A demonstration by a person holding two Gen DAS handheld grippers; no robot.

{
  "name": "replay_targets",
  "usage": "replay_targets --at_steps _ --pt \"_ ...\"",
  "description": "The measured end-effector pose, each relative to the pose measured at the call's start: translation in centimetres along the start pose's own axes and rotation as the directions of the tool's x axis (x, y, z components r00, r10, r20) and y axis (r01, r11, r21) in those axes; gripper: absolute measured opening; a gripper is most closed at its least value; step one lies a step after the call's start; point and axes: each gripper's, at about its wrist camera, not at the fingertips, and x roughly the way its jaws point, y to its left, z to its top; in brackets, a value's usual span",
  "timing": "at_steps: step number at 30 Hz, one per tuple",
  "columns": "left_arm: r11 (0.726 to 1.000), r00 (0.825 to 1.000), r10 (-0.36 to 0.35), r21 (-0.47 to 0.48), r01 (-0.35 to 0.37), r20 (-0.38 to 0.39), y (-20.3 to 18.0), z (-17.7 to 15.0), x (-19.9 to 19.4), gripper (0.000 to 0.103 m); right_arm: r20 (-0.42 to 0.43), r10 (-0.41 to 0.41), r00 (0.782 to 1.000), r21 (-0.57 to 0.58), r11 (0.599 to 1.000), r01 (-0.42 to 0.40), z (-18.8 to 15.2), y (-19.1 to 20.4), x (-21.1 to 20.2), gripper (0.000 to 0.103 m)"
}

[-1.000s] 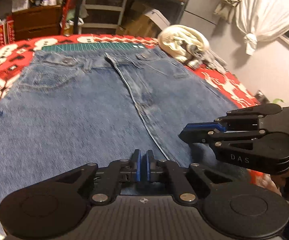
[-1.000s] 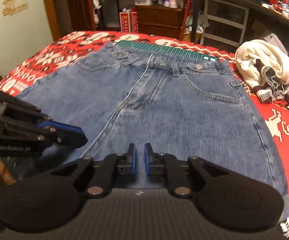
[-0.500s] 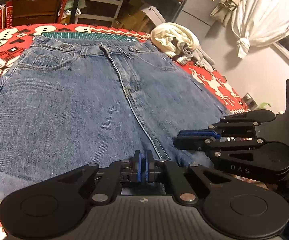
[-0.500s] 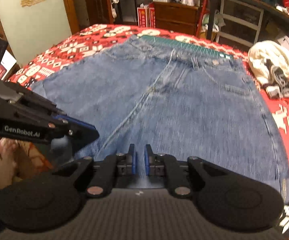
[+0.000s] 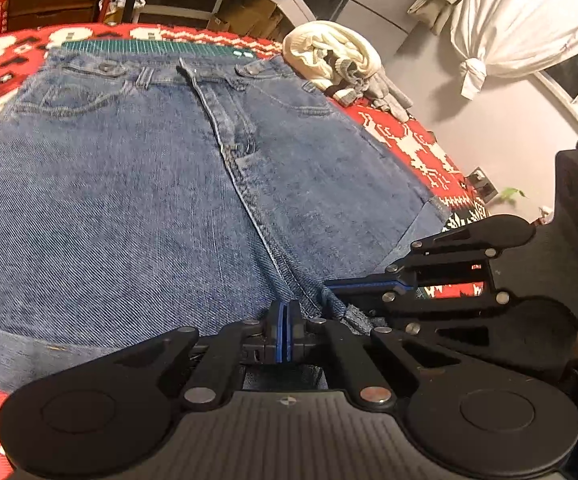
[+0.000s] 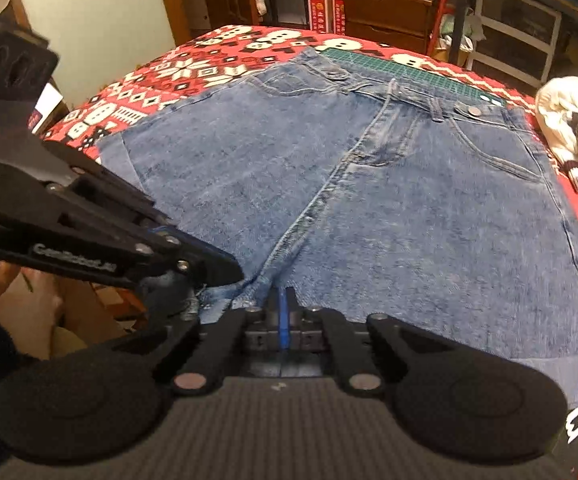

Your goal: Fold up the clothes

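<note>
Jeans (image 5: pixel 137 200) lie flat on the red blanket (image 5: pixel 405 140), both grippers (image 5: pixel 287 332) (image 6: pixel 283 320) pinched shut on the near hem by the crotch seam — looks like a lengthwise fold's coming, needs an even lift.

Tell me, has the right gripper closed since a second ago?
Yes. The right gripper had a clear gap between its pads a second ago; now they are pressed together at the near edge of the jeans, beside the centre seam.
</note>
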Motion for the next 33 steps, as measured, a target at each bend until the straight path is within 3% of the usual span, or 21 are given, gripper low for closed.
replay_targets --at_steps 6,10,14,21,26,33 --pt "0.997 0.995 0.071 0.0 -0.071 0.071 0.9 1.5 -0.1 0.002 0.067 -0.112 0.992 0.03 0.994 0.11 1.4 -2.4 0.1 0.001" --pt "0.992 0.99 0.125 0.002 -0.125 0.073 1.6 2.1 0.7 0.002 0.068 -0.151 0.986 0.046 0.988 0.148 2.0 -3.7 1.7 0.001" --pt "0.993 0.992 0.116 -0.01 -0.115 0.058 1.9 1.8 1.0 0.002 0.052 -0.123 0.991 0.024 0.992 0.121 1.6 -3.0 2.4 0.001" --pt "1.0 1.0 0.024 -0.014 -0.024 0.004 0.6 0.2 0.8 0.002 0.009 0.0 1.0 -0.014 1.0 0.001 0.2 -0.5 1.5 0.001" --pt "0.999 1.0 0.031 0.005 -0.031 -0.003 0.0 -0.1 0.4 0.002 0.0 0.002 1.0 -0.006 1.0 -0.002 0.1 -0.3 0.5 0.0" --pt "0.994 0.993 0.107 -0.008 -0.107 0.056 1.5 0.8 -0.9 0.005 0.063 -0.181 0.981 0.077 0.981 0.176 0.9 -4.9 -0.4 0.001"
